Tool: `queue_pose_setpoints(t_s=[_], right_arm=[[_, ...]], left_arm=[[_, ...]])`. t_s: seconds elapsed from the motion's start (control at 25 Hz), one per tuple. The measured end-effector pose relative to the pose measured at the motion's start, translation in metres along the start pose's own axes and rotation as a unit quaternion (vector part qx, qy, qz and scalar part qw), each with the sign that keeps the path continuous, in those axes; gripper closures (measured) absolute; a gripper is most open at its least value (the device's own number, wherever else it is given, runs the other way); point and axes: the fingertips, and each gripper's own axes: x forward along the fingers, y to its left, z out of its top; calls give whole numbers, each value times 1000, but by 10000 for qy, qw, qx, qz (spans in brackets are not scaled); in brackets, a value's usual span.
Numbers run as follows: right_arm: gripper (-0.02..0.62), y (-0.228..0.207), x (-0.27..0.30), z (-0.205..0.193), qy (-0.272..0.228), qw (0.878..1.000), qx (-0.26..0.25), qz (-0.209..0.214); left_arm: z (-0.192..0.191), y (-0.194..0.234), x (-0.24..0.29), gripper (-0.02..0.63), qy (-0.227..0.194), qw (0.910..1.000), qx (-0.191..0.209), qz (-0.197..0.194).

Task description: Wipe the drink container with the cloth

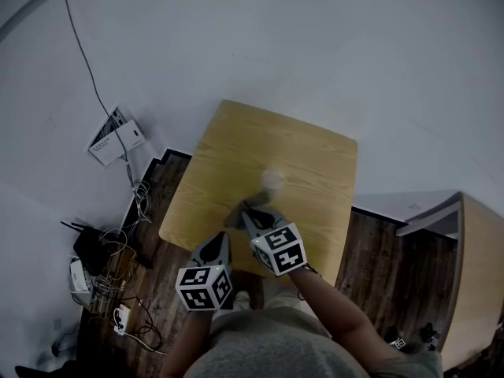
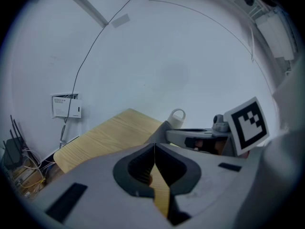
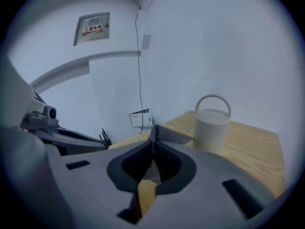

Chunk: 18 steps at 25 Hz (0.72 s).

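Jaws on the right gripper (image 3: 153, 142) are pressed together on a fold of grey cloth (image 3: 164, 133), which pokes up past the tips and also fills the slot between them; pinched by one edge like this, the rest of the cloth can hang free as a wiping pad. The left gripper (image 2: 155, 146) is closed as well, tips meeting with nothing in them, only bare wood showing through the gap below. It hangs back by the near edge of the table (image 1: 315, 156), lower and to the left of its partner, and I take it as waiting to steady the container rather than doing any work yet. The right one reaches further in over the tabletop, cloth leading, pointed towards the container (image 3: 212, 125). That is a pale, round, lidded pot with a hoop handle, standing upright near the middle of the table, just beyond the cloth and, as far as I can tell, not touched by it. So the wipe looks about to begin, not under way: the cloth has to be brought against the side of the pot, and since the pot stands loose, a firm push could slide or tip it unless the other gripper braces it. Beyond the table are a plain white wall and a tangle of cables (image 1: 118, 266) on the dark floor.
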Motion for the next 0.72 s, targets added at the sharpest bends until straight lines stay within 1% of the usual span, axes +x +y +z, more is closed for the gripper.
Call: queue_pose_setpoints(t_s=[0.32,0.72], right_arm=[[586,12,-9,37,-407,9990,-145,65],[586,5,-7,76,-720,9968,-348,-6]], left_arm=[[3,1,-10,603,-89,10000,24,-15],[3,2,-13,603,-75,10000,45,-27]])
